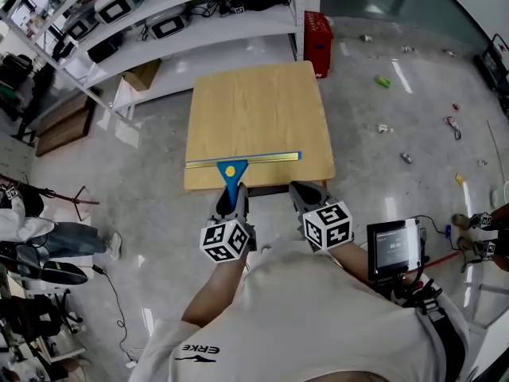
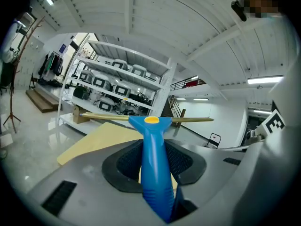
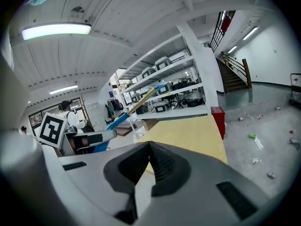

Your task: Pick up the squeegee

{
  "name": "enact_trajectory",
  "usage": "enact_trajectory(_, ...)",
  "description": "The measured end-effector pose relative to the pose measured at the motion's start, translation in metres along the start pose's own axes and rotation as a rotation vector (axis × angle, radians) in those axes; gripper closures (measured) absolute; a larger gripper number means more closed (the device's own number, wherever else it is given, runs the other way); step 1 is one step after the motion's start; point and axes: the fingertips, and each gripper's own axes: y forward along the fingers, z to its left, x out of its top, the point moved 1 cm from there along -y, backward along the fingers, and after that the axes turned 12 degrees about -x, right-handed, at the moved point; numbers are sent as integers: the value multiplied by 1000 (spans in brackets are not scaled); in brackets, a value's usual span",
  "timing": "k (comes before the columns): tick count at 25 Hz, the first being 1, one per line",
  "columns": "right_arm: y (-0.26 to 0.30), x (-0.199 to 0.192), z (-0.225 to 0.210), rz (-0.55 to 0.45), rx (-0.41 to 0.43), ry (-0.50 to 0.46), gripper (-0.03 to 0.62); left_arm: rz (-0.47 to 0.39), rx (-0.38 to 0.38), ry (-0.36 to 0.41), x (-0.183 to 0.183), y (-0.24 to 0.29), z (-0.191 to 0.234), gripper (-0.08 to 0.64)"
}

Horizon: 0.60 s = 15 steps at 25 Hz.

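One blue-handled squeegee (image 1: 231, 168) with a brass-coloured blade is pinched by its handle in the left gripper's (image 1: 229, 202) jaws. The blade is held over the near edge of the pale wooden bench (image 1: 256, 106). Just beside it, the right gripper's (image 1: 307, 194) jaws are pressed together, empty.

Ahead of both tongs the wooden table (image 1: 262, 102) lies bare, with open room over its whole top. The one bar across that way is the squeegee (image 1: 242, 161), clamped by its blue handle in the left tongs (image 1: 231, 200). Its brass blade runs across the table's near edge toward the right tongs (image 1: 307, 191), whose jaws are together on nothing. Beyond the table a shelf rack (image 1: 207, 22) and a red crate (image 1: 317, 42) close the far side. Right of the right tongs the floor is open apart from small litter (image 1: 383, 81).
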Motion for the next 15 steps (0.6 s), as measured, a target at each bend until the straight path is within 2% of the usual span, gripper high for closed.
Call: enact_trajectory(15,9,-4,33,-61,-67,-16,589,-6,-34,-15,-13,-27,37,430)
